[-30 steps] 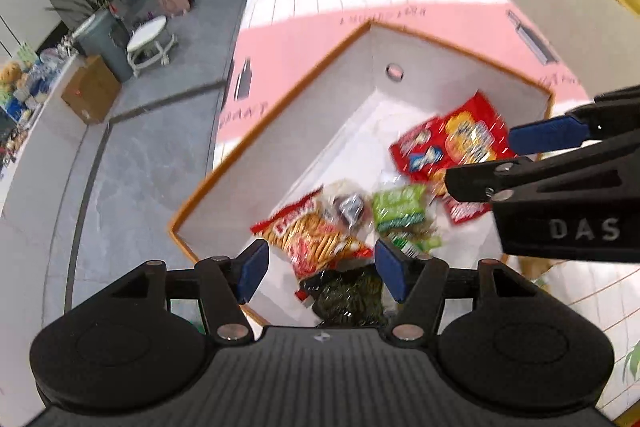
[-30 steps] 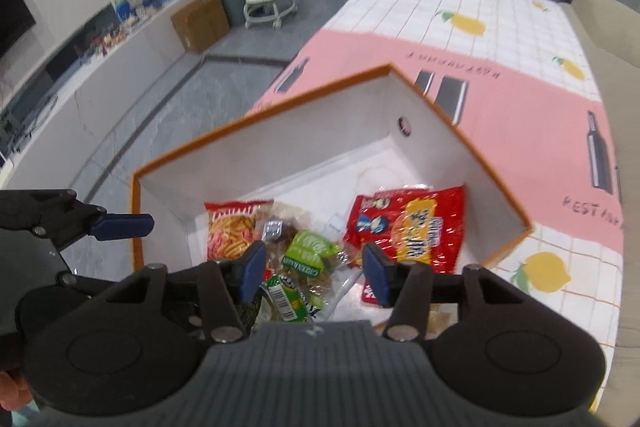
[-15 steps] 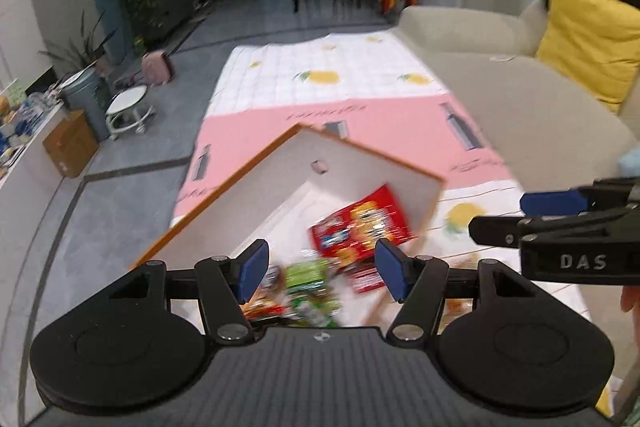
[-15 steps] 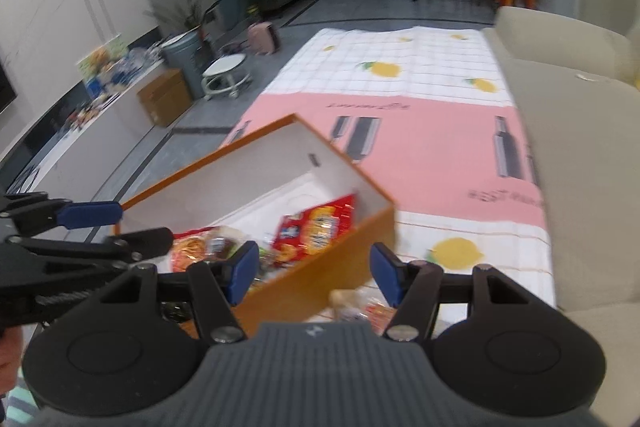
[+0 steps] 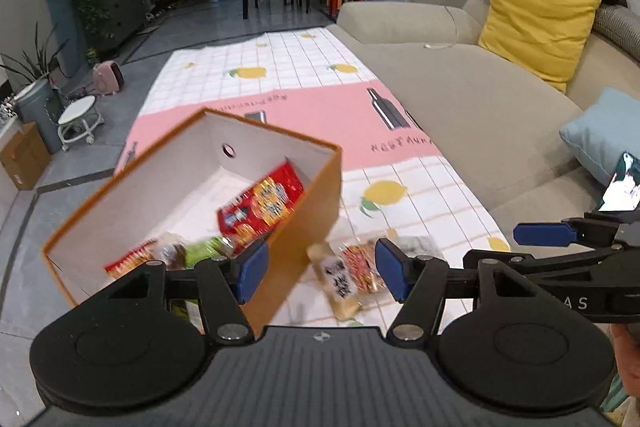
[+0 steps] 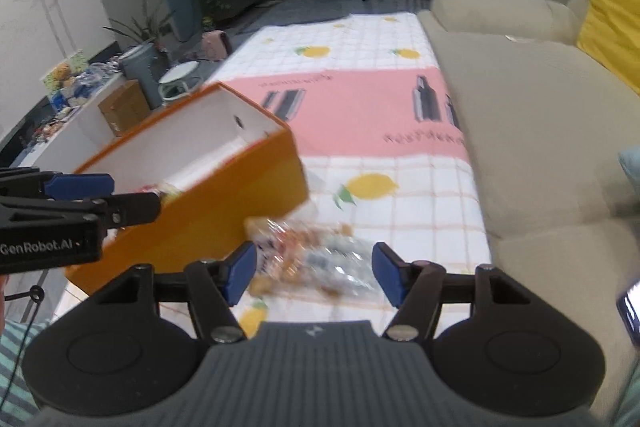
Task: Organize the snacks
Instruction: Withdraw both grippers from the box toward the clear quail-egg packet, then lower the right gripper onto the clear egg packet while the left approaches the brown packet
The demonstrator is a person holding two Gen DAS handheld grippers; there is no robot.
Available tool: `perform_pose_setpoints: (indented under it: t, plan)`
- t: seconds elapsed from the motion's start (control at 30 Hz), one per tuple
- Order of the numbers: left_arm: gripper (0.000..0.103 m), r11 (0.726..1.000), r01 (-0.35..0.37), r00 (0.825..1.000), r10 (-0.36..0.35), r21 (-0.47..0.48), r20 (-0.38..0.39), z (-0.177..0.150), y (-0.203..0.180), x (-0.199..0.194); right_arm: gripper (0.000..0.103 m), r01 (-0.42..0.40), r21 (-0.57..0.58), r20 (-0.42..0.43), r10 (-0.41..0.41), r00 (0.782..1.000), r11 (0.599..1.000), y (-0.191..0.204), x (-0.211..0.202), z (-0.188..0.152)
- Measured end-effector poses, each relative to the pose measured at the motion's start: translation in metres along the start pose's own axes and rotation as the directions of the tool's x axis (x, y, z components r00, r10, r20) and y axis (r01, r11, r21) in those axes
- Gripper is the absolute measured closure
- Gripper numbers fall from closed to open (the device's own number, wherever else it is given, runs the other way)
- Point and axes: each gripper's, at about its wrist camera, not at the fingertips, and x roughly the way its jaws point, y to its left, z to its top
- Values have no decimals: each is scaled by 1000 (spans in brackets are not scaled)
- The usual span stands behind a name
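An orange box (image 5: 296, 223) with a white inside stands on the tablecloth and holds a red snack bag (image 5: 262, 205) and several other packets. It also shows in the right wrist view (image 6: 224, 203). Loose snack packets (image 5: 350, 273) lie on the cloth right of the box, and they show blurred in the right wrist view (image 6: 308, 259). My left gripper (image 5: 320, 273) is open and empty, above the box's near right corner. My right gripper (image 6: 314, 277) is open and empty, above the loose packets.
The lemon-print white and pink tablecloth (image 5: 360, 131) covers the table. A beige sofa (image 5: 480, 95) with a yellow cushion (image 5: 536, 23) runs along the right. A phone (image 5: 622, 189) lies on the sofa. Grey floor, a stool (image 5: 78, 121) and plants are at the left.
Both grippers have pulled back and to the right, away from over the box's inside. The loose packets beside the box have come into view. Both grippers stay open.
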Motion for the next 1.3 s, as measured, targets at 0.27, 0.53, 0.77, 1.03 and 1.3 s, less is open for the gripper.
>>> perform_pose_setpoints:
  t: [0.27, 0.53, 0.77, 1.03, 1.3]
  plan:
    - [31, 999, 29, 999, -30, -25, -32, -25, -17, 25, 40, 64, 44, -45, -62, 997, 997, -27, 24, -33]
    - [30, 999, 44, 997, -46, -31, -57, -43, -24, 52, 40, 83, 21, -71, -81, 994, 996, -36, 50, -48]
    - [28, 998, 54, 996, -57, -39, -65, -42, -23, 71, 41, 56, 3, -58, -56, 997, 998, -35, 62, -46]
    - [28, 999, 35, 993, -38, -35, -109, -42, -16, 93, 43, 56, -116, -67, -64, 996, 992, -25, 85, -43]
    - [28, 1000, 10, 989, -11, -6, -145, -46, -12, 102, 33, 32, -326, -63, -56, 996, 945, -3, 115, -43]
